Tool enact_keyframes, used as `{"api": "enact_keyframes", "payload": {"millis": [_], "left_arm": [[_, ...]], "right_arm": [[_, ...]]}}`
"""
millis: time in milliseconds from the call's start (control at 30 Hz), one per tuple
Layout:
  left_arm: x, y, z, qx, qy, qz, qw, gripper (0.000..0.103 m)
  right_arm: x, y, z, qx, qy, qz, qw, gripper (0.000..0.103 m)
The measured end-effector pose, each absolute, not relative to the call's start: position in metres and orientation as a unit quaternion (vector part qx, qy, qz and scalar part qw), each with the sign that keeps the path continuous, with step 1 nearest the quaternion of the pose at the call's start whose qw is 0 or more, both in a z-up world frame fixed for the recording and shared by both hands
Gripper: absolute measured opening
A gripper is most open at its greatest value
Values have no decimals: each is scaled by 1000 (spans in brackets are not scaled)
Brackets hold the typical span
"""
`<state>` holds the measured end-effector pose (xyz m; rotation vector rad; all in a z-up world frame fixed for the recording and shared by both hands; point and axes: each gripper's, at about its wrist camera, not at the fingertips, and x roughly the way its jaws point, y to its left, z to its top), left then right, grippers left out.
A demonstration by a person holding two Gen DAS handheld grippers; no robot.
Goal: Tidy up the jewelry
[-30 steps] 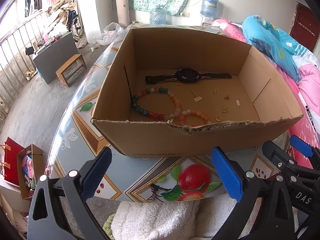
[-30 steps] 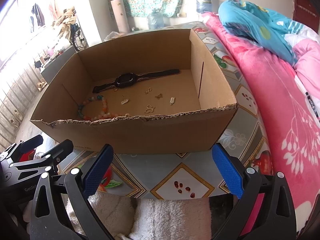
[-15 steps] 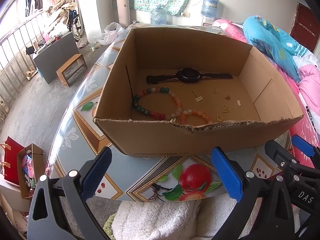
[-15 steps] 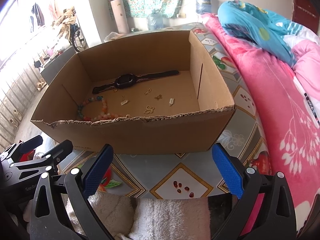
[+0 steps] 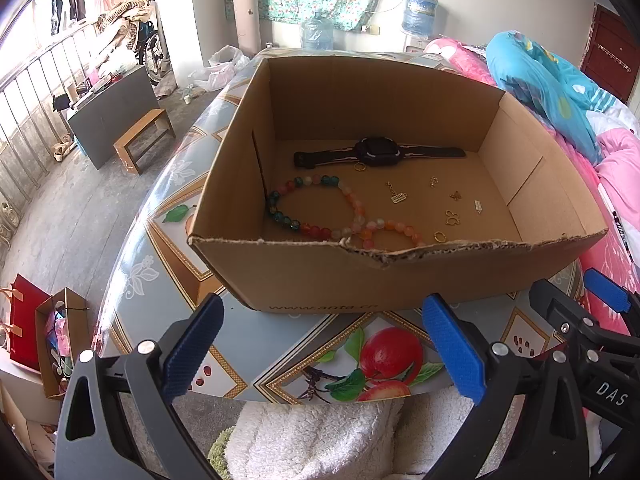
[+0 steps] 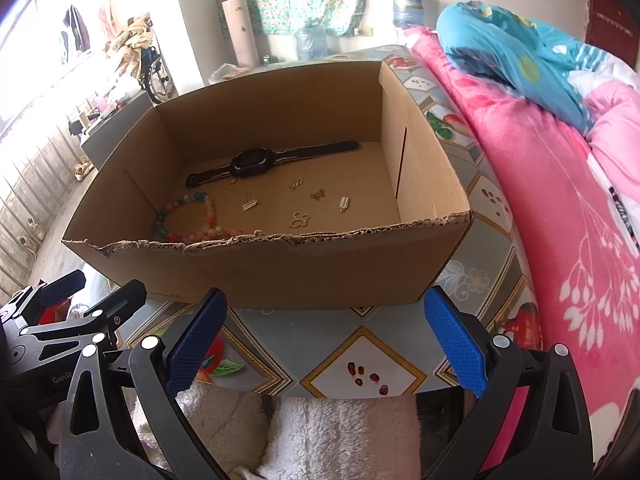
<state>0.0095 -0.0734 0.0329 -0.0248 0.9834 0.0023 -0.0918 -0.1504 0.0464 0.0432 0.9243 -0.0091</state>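
Jewelry sits inside cardboard box: watch by far wall, bead bracelet near-left corner. Left gripper & right gripper released, empty, just outside box's near wall.

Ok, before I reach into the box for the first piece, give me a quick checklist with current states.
1. Left gripper open and empty: ok.
2. Right gripper open and empty: ok.
3. Both grippers outside the box, short of its torn front wall: ok.
4. Pieces apart enough to pick singly: watch and small gold charms lie separate, ok; bead strand twists over itself, not ok.
5. Near end of the strand visible: not ok, the front wall hides it in both views.
6. Somewhere to sort pieces into: cannot tell, no tray or holder in view.
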Motion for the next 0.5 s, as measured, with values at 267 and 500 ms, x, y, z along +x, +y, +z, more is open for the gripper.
{"api": "enact_keyframes", "payload": {"millis": [267, 500], "left_arm": [[9, -75, 34, -11, 473, -4, 881, 97], [11, -77, 32, -5, 476, -3, 879, 97]], "right_arm": [[-92, -151, 47, 20, 445, -3, 895, 95], [-91, -152, 47, 21, 446, -3, 895, 95]]}}
